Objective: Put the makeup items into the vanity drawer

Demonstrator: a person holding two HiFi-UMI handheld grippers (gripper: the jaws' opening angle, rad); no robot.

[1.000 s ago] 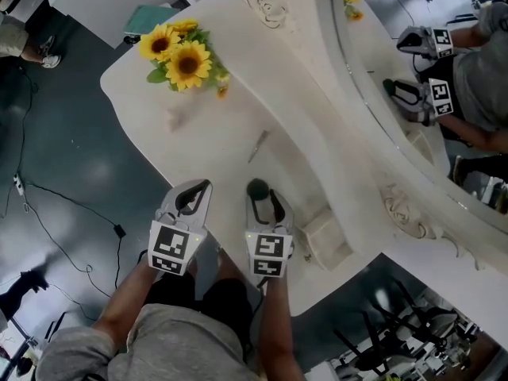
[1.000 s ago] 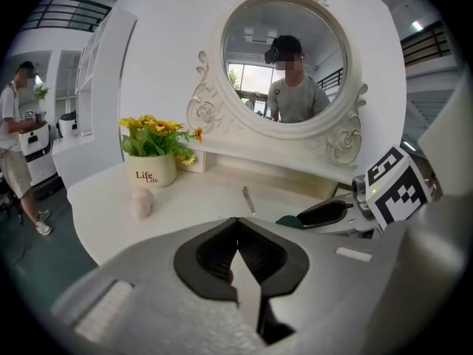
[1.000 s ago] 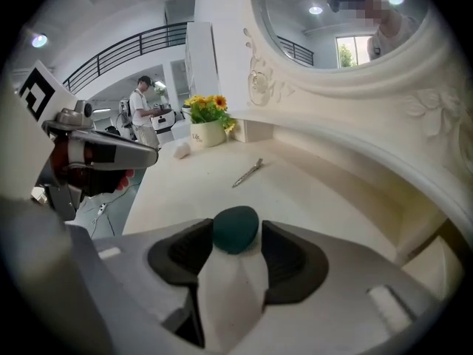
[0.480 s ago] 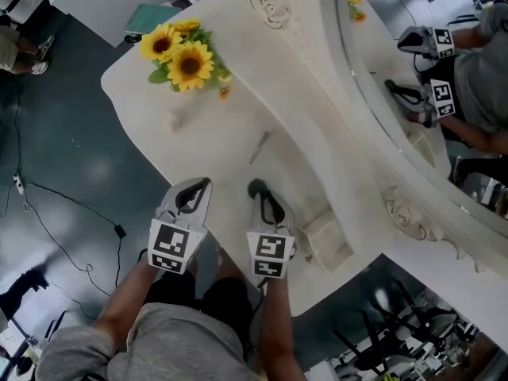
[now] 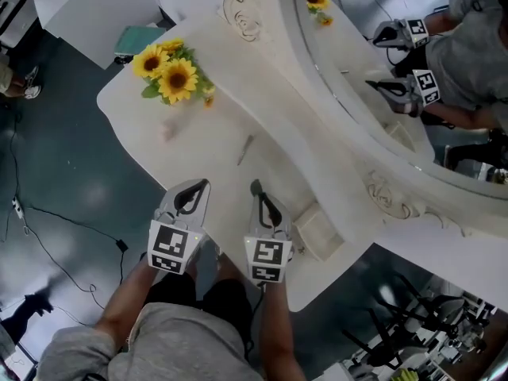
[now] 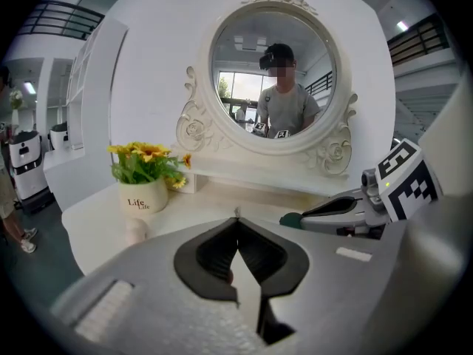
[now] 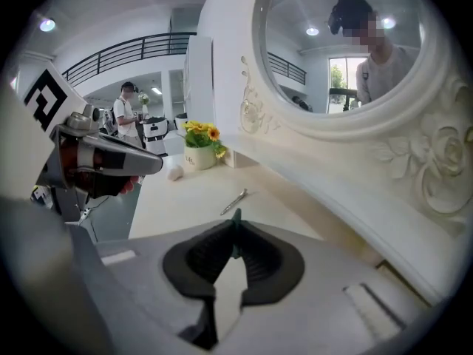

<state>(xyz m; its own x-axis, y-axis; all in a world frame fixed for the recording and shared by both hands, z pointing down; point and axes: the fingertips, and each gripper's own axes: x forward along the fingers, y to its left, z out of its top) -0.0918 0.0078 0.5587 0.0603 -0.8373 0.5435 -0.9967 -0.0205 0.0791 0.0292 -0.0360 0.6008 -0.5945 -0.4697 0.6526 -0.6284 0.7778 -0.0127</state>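
A small dark green makeup item is pinched at the very tips of the right gripper. Its jaws have just been closing and now sit almost together on the item, above the white vanity top. Only a sliver of green shows past the tips, so the hold looks shallow. A quick swing or a bump could squeeze it out short of the open drawer, which lies just to that gripper's right and slightly nearer the person. The drawer is narrow, and the carved mirror frame rises close beyond it, so a wide sweep to the right risks a knock. The left gripper, jaws pressed together and empty, hovers just beside the right one on its left, and the two could clip each other. Ahead of both grippers the top is open, with a slim silver stick nearby. A pale round puff and a sunflower pot sit farther ahead and left, towards the table's edge.
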